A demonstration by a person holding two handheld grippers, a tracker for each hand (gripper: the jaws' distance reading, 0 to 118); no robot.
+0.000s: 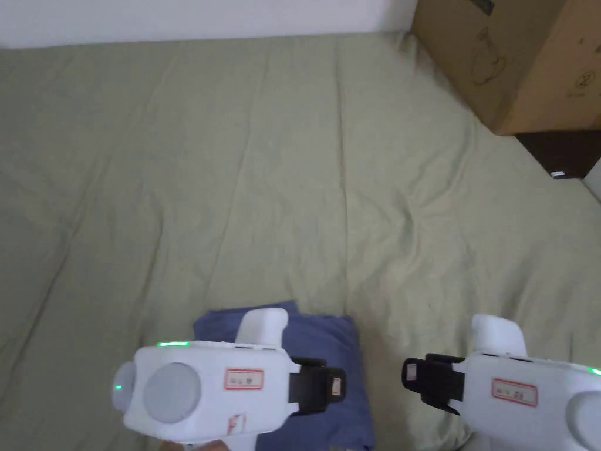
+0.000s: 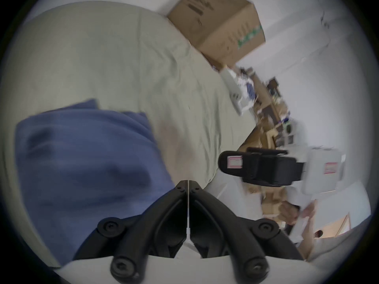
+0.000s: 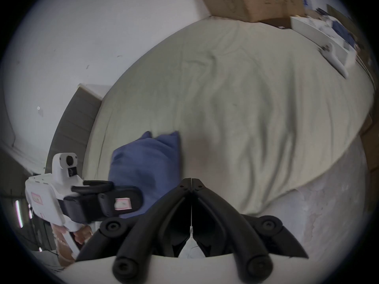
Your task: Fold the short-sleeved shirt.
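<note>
A blue short-sleeved shirt [image 1: 328, 358] lies folded into a compact bundle near the front edge of the bed. In the left gripper view the shirt [image 2: 82, 155] spreads to the left, and in the right gripper view the shirt [image 3: 147, 161] sits left of centre. My left gripper [image 1: 339, 386] hovers over the bundle's right part, jaws together with nothing between them. My right gripper [image 1: 406, 371] hangs just right of the shirt over the bare sheet, also shut and empty. The left gripper's own tips [image 2: 188, 183] and the right gripper's tips [image 3: 191, 181] meet.
A pale green sheet [image 1: 282, 176] covers the bed. A big cardboard box [image 1: 516, 59] stands at the far right corner, with a dark piece of furniture [image 1: 563, 152] beside it. Cluttered shelves [image 2: 270, 108] lie beyond the bed's right side.
</note>
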